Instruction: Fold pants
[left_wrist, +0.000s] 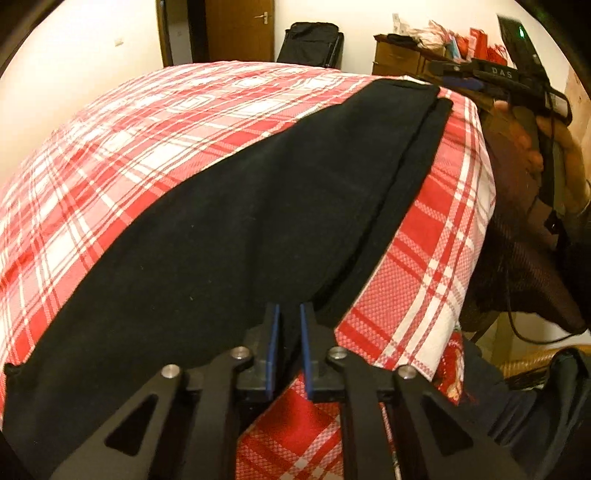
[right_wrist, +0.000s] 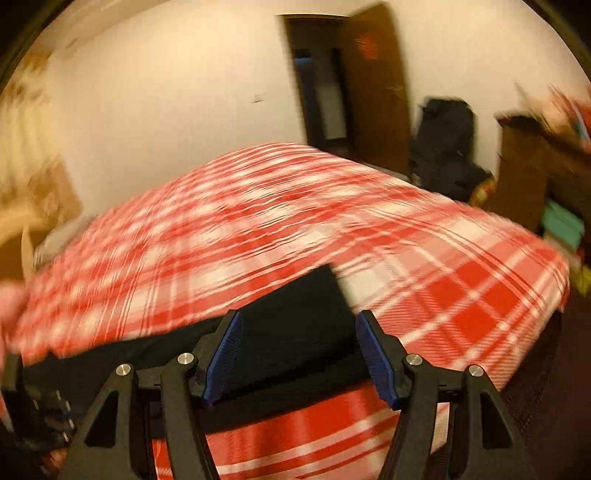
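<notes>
Black pants (left_wrist: 240, 221) lie flat and diagonal across a red-and-white plaid bed cover (left_wrist: 147, 129), folded lengthwise with one leg on the other. My left gripper (left_wrist: 289, 325) is at the near edge of the pants, its blue pads almost together with black cloth pinched between them. A hand (left_wrist: 528, 147) holds the other gripper beyond the far leg ends at the upper right. In the blurred right wrist view, my right gripper (right_wrist: 300, 321) stands open over the leg end of the pants (right_wrist: 295, 306), with nothing pressed between its pads.
The bed cover (right_wrist: 461, 280) drops off at the right edge. Beyond the bed stand a black bag (left_wrist: 314, 44), a brown door (left_wrist: 240, 26) and a wooden dresser (left_wrist: 399, 55) piled with clutter. A dark mesh chair (left_wrist: 524, 266) is beside the bed at the right.
</notes>
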